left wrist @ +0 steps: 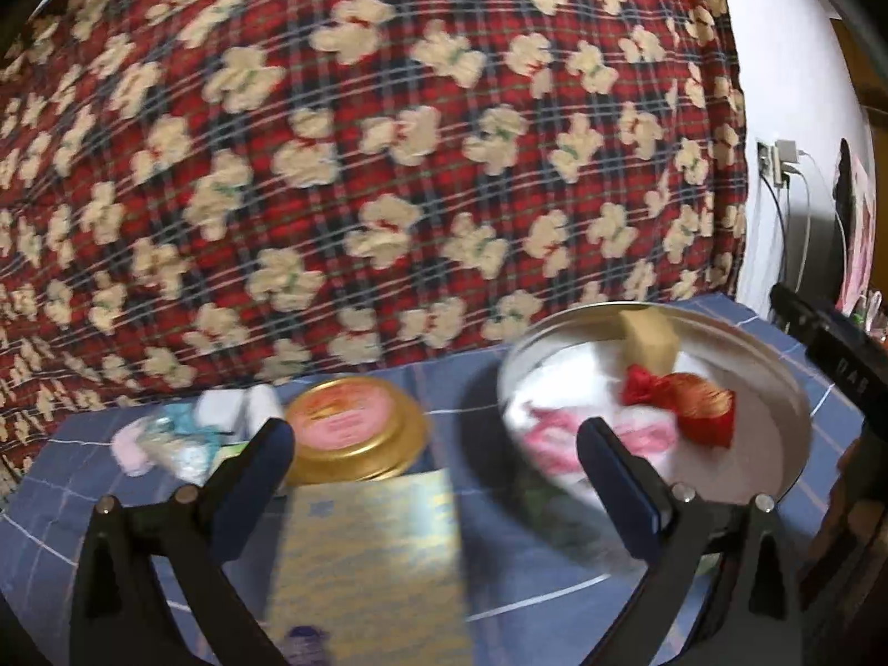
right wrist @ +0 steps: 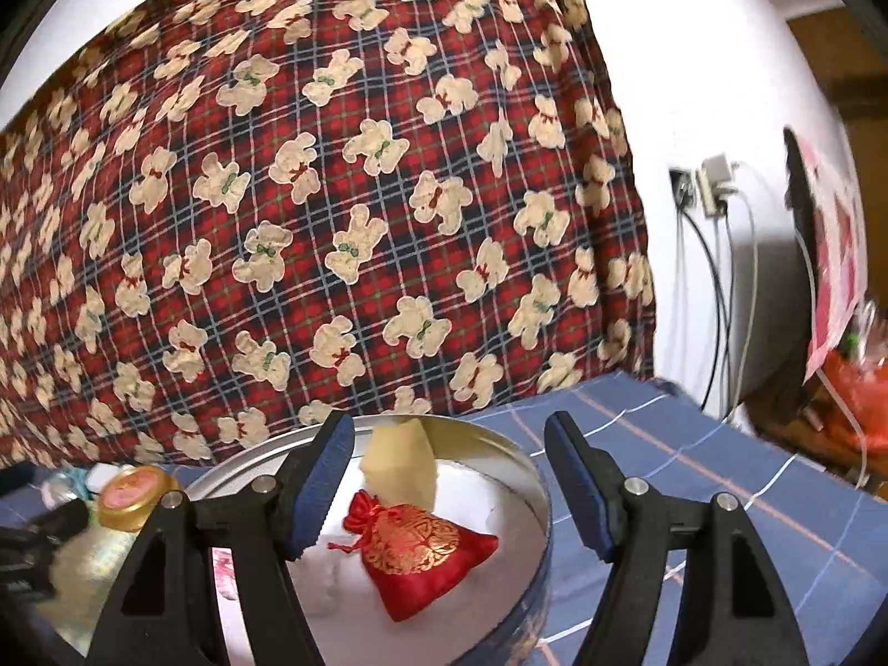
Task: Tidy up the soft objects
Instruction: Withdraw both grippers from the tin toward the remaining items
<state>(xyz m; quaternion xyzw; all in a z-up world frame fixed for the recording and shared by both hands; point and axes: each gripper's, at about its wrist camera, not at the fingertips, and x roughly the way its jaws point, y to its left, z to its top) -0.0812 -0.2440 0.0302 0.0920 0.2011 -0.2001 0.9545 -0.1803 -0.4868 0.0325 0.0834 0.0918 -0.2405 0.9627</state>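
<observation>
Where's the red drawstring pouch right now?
The red pouch lies inside the round metal tin, right in front of the pale yellow sponge block; in the left wrist view it sits right of centre.

Left hand-held gripper (left wrist: pixel 435 452): jaws spread wide, nothing between blue pads, tips aimed toward 12 o'clock. Right hand-held gripper (right wrist: pixel 449 480): jaws likewise apart, empty; its black body visible at 3 o'clock in left wrist view.

Two wrist cameras sit low and close over a blue checked tabletop (left wrist: pixel 83 505), both facing a teddy-print quilt (left wrist: pixel 388 166). Both show the round tin (right wrist: pixel 533 477); the left view looks from farther left.
</observation>
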